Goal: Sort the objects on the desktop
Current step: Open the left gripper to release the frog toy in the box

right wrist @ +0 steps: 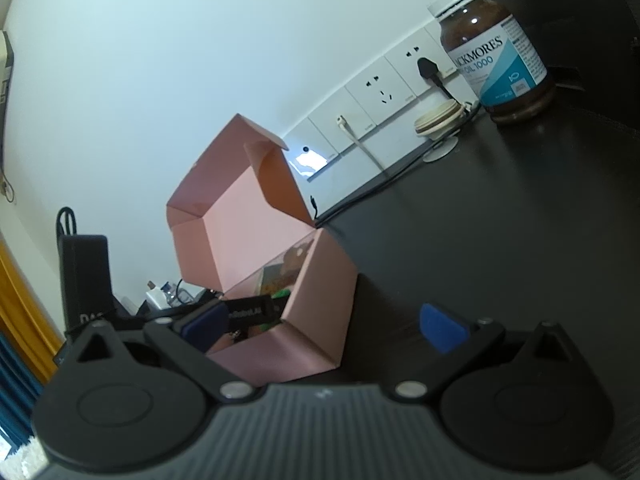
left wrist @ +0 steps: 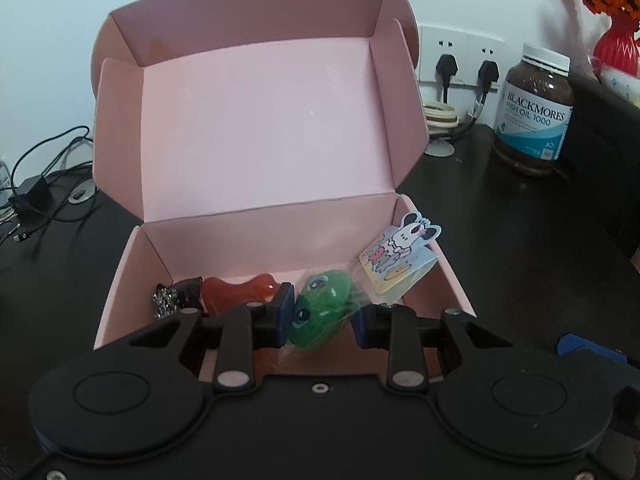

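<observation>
An open pink cardboard box (left wrist: 260, 240) stands on the dark desk with its lid up. My left gripper (left wrist: 322, 314) is inside the box's front, shut on a green toy (left wrist: 320, 312) in a clear bag with a cartoon header card (left wrist: 400, 258). A red bone-shaped piece (left wrist: 236, 290), a dark item (left wrist: 190, 290) and a silvery chain (left wrist: 164, 300) lie in the box to the left. My right gripper (right wrist: 320, 328) is open and empty beside the box (right wrist: 320, 292), whose corner sits between its blue pads (right wrist: 442, 328).
A brown Blackmores fish oil bottle (left wrist: 534, 110) stands at the back right, also in the right wrist view (right wrist: 496, 52). Wall sockets with plugs (left wrist: 464, 68), a coiled cable (left wrist: 440, 116), a red vase with orange flowers (left wrist: 618, 36), and a black adapter with cables (left wrist: 34, 196) at left.
</observation>
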Demonstrator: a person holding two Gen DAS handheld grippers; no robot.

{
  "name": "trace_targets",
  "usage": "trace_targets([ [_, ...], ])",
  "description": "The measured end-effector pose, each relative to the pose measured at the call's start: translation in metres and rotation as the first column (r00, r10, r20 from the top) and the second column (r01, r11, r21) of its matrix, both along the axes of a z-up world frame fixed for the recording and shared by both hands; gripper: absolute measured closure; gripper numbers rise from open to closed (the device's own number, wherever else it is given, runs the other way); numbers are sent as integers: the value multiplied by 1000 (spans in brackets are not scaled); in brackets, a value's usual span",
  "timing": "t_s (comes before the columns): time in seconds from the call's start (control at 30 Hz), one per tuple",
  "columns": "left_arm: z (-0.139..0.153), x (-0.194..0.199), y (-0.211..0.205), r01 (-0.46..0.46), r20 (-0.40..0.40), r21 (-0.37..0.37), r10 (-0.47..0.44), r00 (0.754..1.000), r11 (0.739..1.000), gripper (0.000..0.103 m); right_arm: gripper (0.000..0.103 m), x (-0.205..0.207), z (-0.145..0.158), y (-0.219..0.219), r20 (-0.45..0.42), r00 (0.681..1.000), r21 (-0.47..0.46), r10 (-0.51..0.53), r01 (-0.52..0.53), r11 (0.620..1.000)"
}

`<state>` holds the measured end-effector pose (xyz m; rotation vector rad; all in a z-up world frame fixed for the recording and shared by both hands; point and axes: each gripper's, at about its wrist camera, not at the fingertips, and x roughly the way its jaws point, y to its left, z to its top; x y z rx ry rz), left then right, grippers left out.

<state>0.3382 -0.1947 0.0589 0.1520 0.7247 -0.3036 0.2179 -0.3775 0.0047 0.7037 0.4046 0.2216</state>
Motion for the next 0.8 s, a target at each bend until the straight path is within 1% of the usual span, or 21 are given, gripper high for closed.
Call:
trace_targets([
  [0.07, 0, 1, 0, 10, -19, 14, -9, 1000, 1000, 70, 1, 0, 0, 0, 0, 1000, -1, -2, 2, 1000],
  [0.17, -2, 3, -1, 24, -40, 41, -22, 999, 999, 69, 1, 0, 0, 1, 4, 1000, -5, 0, 0, 1000],
  [0.27, -5, 9, 1, 15, -80, 30, -13, 997, 999, 68, 1, 0, 1, 1, 3, 1000, -6, 0, 0, 1000],
  [0.33, -5, 10, 4, 16, -88, 13, -15, 996, 1000, 66, 1, 0, 1, 1, 2, 1000, -4, 0, 0, 1000],
  [0.4, -2, 7, 9, 24, -87, -4, -24, 996, 1000, 55, 1, 0, 0, 1, 0, 1000, 0, 2, -2, 1000],
  [0.47, 1, 5, 14, 33, -81, -21, -35, 996, 999, 25, 1, 1, 0, 1, -2, 1000, 1, 4, -4, 1000],
  [0.5, 2, 2, 16, 38, -65, -25, -40, 997, 999, 23, 1, 1, 0, 1, -2, 1000, 1, 5, -5, 1000],
  [0.6, 11, -7, 23, 48, 13, -29, -48, 999, 998, 23, 1, 0, 0, 1, 2, 1000, 1, 7, -7, 1000],
  [0.7, 21, -11, 23, 35, 82, -31, -32, 996, 999, 24, 1, 0, 1, 3, 5, 1000, -4, 11, -11, 1000],
  [0.77, 27, -13, 24, 23, 116, -28, -20, 993, 999, 24, 1, 0, 1, 3, 6, 1000, -3, 9, -9, 1000],
  [0.8, 29, -13, 23, 22, 120, -27, -19, 993, 999, 24, 1, 0, 1, 2, 5, 1000, -1, 7, -7, 1000],
])
